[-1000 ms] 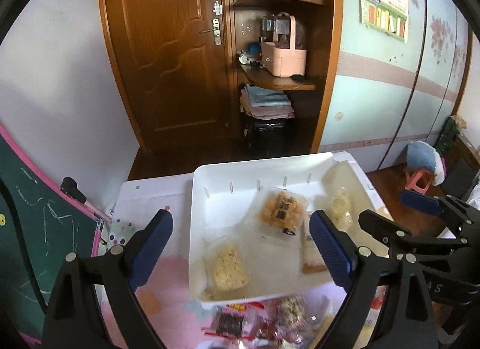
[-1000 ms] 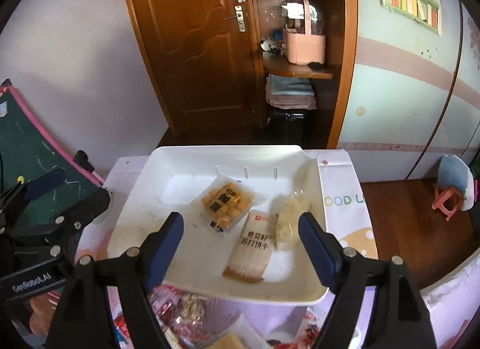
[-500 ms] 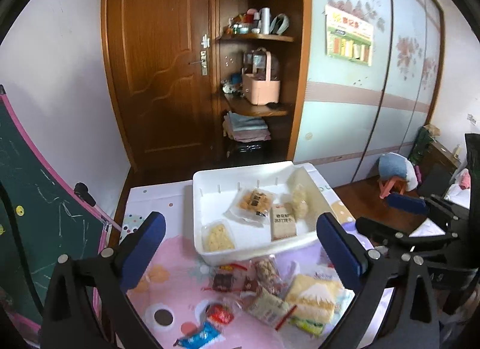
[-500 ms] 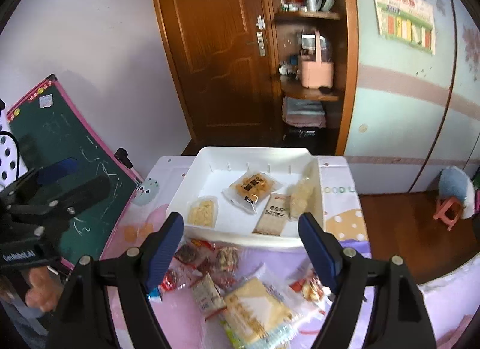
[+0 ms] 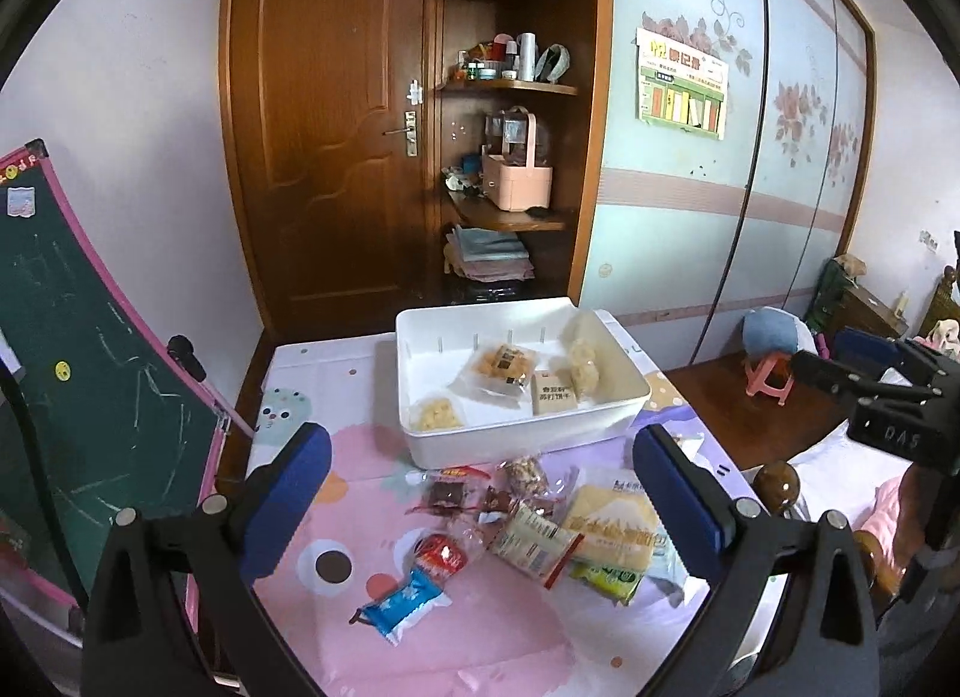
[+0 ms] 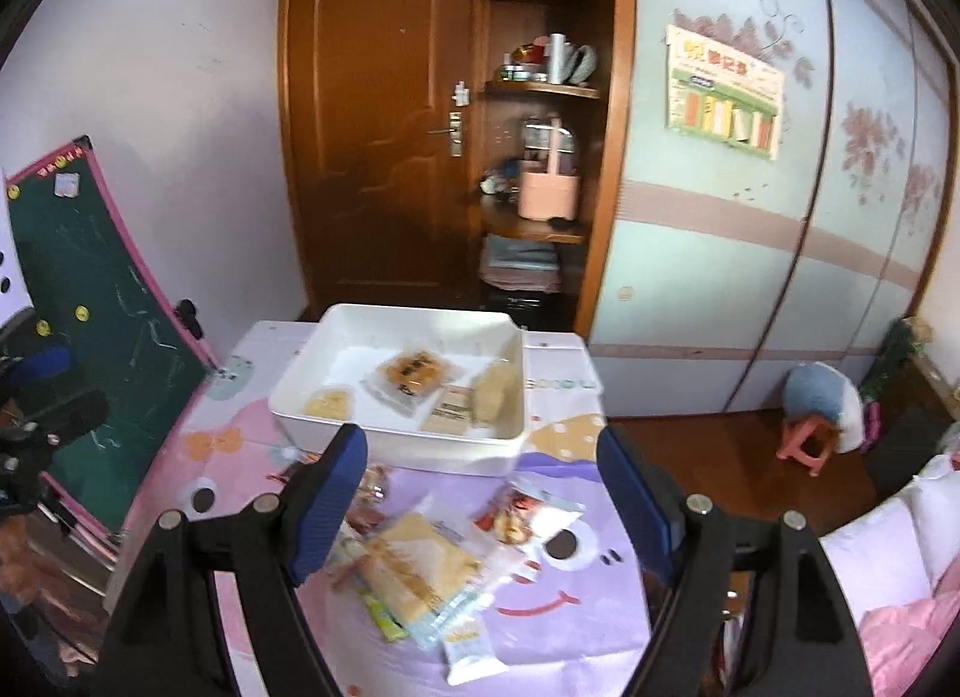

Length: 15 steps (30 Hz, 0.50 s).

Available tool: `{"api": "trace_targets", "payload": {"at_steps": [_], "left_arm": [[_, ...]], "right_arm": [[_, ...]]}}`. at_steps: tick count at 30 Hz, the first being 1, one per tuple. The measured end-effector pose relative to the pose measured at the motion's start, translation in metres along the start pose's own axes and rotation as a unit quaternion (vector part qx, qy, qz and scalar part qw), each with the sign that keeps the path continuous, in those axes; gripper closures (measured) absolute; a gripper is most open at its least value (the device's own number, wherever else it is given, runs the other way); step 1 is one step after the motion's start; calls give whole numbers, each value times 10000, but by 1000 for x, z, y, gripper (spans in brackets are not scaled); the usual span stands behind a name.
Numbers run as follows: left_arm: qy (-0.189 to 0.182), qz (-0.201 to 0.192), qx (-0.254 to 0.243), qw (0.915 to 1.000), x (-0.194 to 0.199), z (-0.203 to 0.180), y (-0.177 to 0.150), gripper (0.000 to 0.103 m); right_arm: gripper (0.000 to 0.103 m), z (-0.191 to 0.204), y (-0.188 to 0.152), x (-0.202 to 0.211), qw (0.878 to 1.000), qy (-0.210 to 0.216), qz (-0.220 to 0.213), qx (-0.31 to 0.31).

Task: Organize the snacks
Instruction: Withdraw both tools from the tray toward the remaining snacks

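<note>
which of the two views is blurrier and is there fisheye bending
Right wrist view: softer, the poster and the snacks in the white bin smeared. Left wrist view: sharper, print on the yellow packet nearly legible. Both: strong bending, wardrobe door lines curve, corners black.

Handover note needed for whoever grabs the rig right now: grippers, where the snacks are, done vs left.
Left hand-held gripper: open, empty, above the loose pile.
Right hand-held gripper: open, empty, also short of the bin.
White bin at the far end of the table: four packets inside, including the cracker pack and the soda-biscuit pack.
Left: the loose snacks in front of the bin, such as the blue candy wrapper, red packet and big yellow pack.
</note>
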<state>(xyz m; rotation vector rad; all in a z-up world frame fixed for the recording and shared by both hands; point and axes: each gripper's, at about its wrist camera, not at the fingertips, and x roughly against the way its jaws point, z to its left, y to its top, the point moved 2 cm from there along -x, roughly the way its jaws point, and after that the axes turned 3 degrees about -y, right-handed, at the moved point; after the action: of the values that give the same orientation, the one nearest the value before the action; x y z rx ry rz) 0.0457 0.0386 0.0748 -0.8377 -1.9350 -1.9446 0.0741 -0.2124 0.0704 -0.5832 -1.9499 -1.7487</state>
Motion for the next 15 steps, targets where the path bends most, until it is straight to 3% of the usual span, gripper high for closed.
{"api": "trace_targets", "payload": {"at_steps": [7,15], "left_arm": [[187,-130,-97,9997,10,1,-26,3],[235,134,440,9987,-8,25,-71,3]], "right_arm": [[24,-2,-24,16,9996,160,-205,143],[24,6,-62,5,9989,417,-62,214]]}}
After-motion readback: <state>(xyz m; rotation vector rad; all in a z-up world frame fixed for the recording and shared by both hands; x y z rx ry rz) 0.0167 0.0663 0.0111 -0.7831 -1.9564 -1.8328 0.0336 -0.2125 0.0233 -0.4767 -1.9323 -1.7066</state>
